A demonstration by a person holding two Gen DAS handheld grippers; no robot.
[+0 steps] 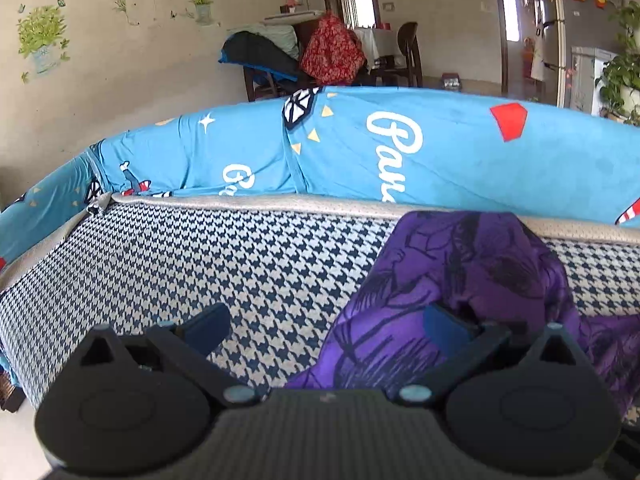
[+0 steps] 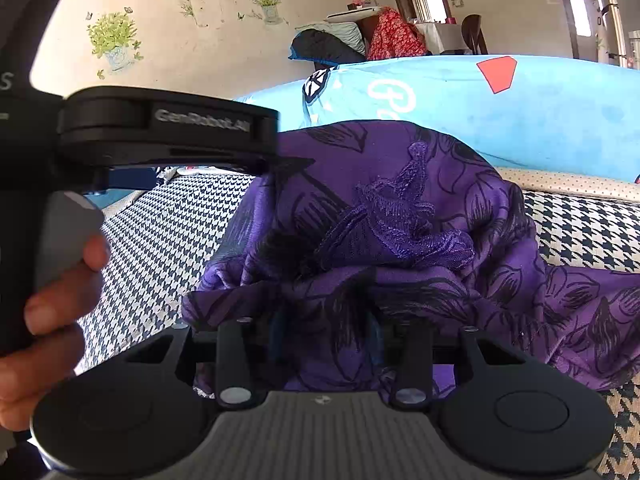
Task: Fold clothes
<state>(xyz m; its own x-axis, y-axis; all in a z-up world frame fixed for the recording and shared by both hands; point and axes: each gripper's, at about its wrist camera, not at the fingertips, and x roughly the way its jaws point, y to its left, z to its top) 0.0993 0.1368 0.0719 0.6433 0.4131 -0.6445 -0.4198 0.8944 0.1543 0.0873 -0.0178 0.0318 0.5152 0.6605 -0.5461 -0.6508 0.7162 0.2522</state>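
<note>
- A purple garment (image 2: 400,216) with black leaf outlines and an embroidered lace patch is seen heaped on a houndstooth cushion (image 1: 240,264), towards that cushion's back edge and right part
- The cushion is woven in navy and cream, and a pale dotted border (image 1: 280,202) is run along its back edge
- Behind that edge a blue quilt (image 1: 440,148) is piled; it is printed with white script of which only "Pa" can be read, red shapes and a black and white diamond
- Farther back, a chair loaded with a dark bundle and a red floral cloth (image 1: 332,50) is seen against a wall with plant stickers (image 1: 42,34)
- The left gripper (image 1: 320,326) is held spread wide: its blue left finger is over bare cushion and its right finger is pressed against a fold of the garment, with nothing pinched between them
- The right gripper (image 2: 324,336) is drawn together on the near edge of the garment, whose cloth is bunched up and draped over the fingertips
- In the right wrist view the left gripper's black body is crossed in front of the scene; "GenRobot.AI" can be read on it, and a hand (image 2: 48,312) is wrapped round its grey handle
</note>
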